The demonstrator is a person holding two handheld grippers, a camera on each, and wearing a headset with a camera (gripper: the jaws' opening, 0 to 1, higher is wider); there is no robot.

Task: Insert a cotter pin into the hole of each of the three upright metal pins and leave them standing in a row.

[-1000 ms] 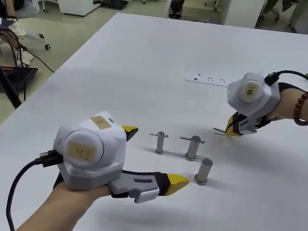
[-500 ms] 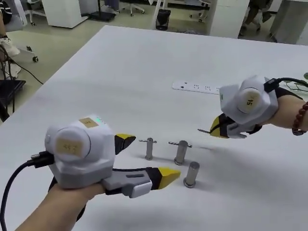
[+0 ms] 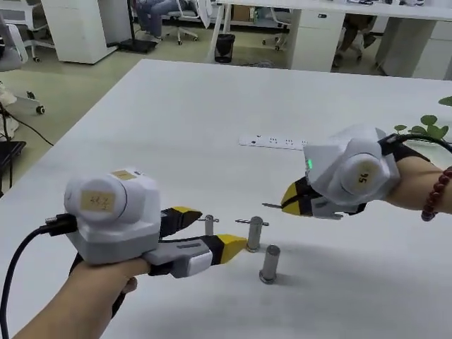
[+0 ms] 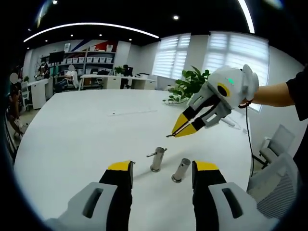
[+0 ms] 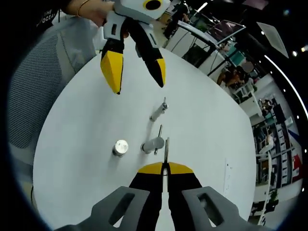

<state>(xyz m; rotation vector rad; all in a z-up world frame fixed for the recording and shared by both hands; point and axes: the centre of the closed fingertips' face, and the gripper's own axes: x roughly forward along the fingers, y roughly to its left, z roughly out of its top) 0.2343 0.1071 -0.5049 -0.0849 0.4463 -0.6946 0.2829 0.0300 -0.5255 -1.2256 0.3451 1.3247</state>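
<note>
On a big plain white table (image 3: 176, 120) in an open-plan office, with desks, rolling chairs and a pale floor behind it, plus a leafy plant (image 3: 425, 126) off the right edge. One white power strip (image 3: 272, 142) lies flat further back.

Count-wise there are three upright metal pins standing close together. The far pin (image 3: 209, 226) and the middle pin (image 3: 254, 236) each have a cotter pin through the top, while the near pin (image 3: 269, 263) is bare. That makes three cotter pins total. The third cotter pin (image 3: 272, 206) is pinched in the tips of the right gripper (image 3: 288, 200), up in the air just right of the pins. The left gripper (image 3: 212, 228) is spread wide and holds nothing, with its tips right by the far pin.
</note>
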